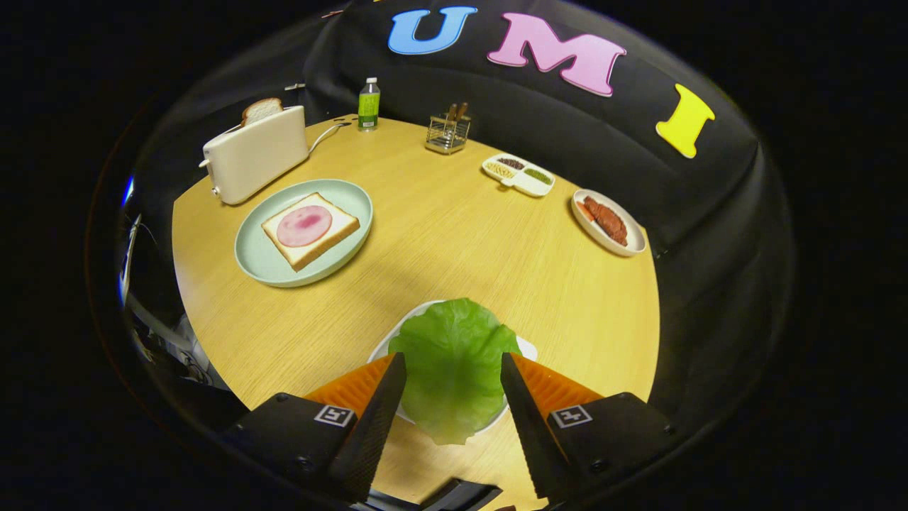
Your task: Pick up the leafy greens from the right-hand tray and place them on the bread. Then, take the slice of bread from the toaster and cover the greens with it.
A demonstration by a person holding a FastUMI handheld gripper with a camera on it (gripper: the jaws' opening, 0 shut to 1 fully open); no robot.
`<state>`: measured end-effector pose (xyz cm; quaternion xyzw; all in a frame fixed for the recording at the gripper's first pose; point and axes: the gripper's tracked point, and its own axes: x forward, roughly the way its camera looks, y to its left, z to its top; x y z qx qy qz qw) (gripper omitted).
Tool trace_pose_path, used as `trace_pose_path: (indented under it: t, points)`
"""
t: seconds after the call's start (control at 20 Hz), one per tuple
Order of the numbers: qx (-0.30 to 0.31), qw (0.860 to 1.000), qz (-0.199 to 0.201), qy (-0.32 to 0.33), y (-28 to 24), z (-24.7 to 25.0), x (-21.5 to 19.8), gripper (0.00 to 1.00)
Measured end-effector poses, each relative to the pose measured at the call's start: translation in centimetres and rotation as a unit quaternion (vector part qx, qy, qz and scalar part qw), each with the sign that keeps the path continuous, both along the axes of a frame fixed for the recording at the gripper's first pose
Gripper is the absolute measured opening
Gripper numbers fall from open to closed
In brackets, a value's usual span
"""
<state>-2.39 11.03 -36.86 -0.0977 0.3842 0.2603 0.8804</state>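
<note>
A round, pale wooden bench (454, 234) stands in a booth hung with black cloth. Low over its near side hover the tongs (454, 369), spread fairly wide, with the broad green lettuce leaf (454, 362) lying between the two fingers (383, 404). The leaf rests on a small white tray (526, 348) (mostly covered by it), and its edges come right up to both fingers, though whether either finger actually presses on the leaf cannot be told.

Beyond the tongs and to the left sits a pale green round plate (305, 273) carrying a square slice of white bread (333, 238) topped with a round pink slice of ham (304, 226). Just behind the plate stands a cream-coloured toaster (252, 152) with a second slice of bread (262, 110) poking up from its slot.

Further back, near the far edge of the bench, stand a small clear bottle with a green label (368, 104) and a wire holder (447, 133) with brown-handled utensils. To the right of these lie a white divided dish (518, 174) of small toppings and a white oval plate (608, 222) with reddish-brown strips of meat.
</note>
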Motion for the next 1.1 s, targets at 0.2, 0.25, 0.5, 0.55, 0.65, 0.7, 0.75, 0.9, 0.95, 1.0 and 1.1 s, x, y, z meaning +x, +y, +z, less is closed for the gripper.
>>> trace_pose_path:
  t: [0.2,0.25,0.5,0.55,0.65,0.7,0.75,0.9,0.95,1.0,1.1]
  points:
    - [0.019,0.999,-0.012,0.049,0.6,-2.5,0.9,0.78]
    - [0.022,0.998,-0.014,0.058,0.7,-3.0,1.1,0.77]
    - [0.036,0.994,-0.016,0.098,0.8,-5.0,0.4,0.73]
    - [0.043,0.994,-0.023,0.098,0.7,-4.8,0.4,0.69]
    - [0.04,0.994,-0.029,0.1,0.2,-5.3,0.6,0.61]
    - [0.045,0.993,-0.041,0.104,0.1,-5.4,0.8,0.4]
    - [0.05,0.991,-0.051,0.112,-0.2,-5.3,1.0,0.2]
    - [0.052,0.991,-0.053,0.113,-0.6,-5.4,1.1,0.06]
    - [0.048,0.992,-0.051,0.105,-0.8,-5.2,1.1,0.06]
    - [0.049,0.993,-0.052,0.098,-1.1,-4.8,1.2,0.06]
    - [0.064,0.992,-0.06,0.086,-1.3,-3.3,1.3,0.06]
